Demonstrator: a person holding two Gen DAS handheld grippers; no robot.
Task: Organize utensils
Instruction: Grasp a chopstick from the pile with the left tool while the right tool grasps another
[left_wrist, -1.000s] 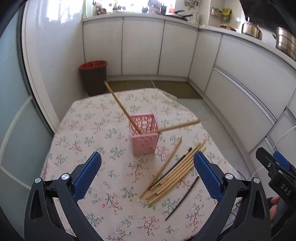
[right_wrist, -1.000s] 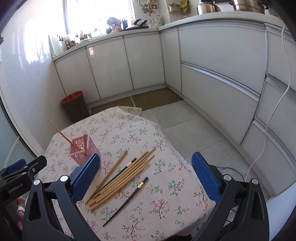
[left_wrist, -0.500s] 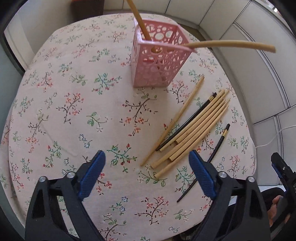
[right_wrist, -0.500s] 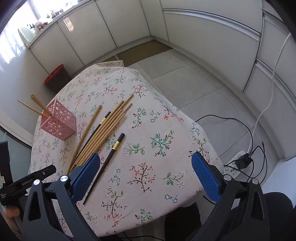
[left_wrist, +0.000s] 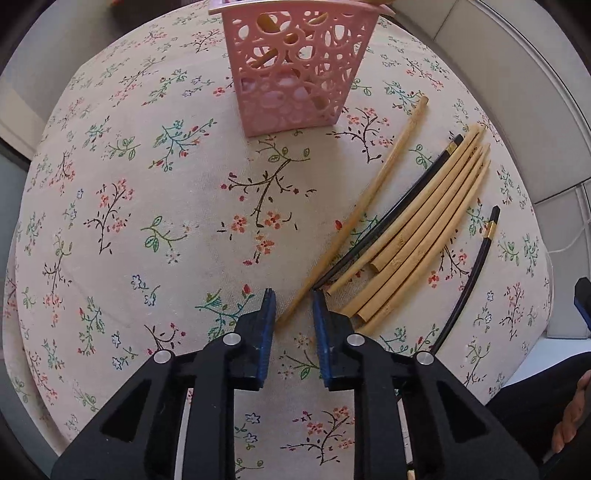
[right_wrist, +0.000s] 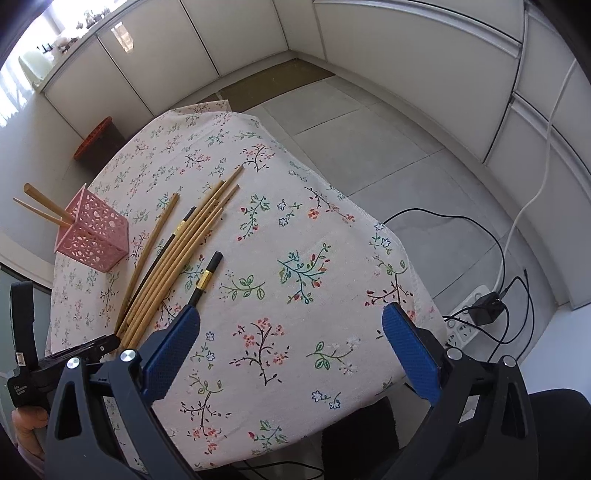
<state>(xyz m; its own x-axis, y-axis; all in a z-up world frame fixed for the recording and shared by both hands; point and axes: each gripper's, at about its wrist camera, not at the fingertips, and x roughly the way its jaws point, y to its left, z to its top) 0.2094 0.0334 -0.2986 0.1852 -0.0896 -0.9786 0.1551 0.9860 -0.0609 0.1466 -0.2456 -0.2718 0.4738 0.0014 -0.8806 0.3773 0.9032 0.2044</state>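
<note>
Lowered and narrowed, left gripper (left_wrist: 293, 306) jaws, not yet clamped, straddle the lone bamboo chopstick (left_wrist: 354, 214) tip between them; closing may snag the neighbouring black chopstick (left_wrist: 391, 214) just right.

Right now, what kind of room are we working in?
Most likely a home kitchen: white base cabinets run under a countertop along the walls, the floor is tiled, and a table with a floral tablecloth holds chopsticks beside a pink utensil basket.

Floral tablecloth (right_wrist: 295, 236); red bin (right_wrist: 96, 138); power strip (right_wrist: 466, 325) on floor.
</note>
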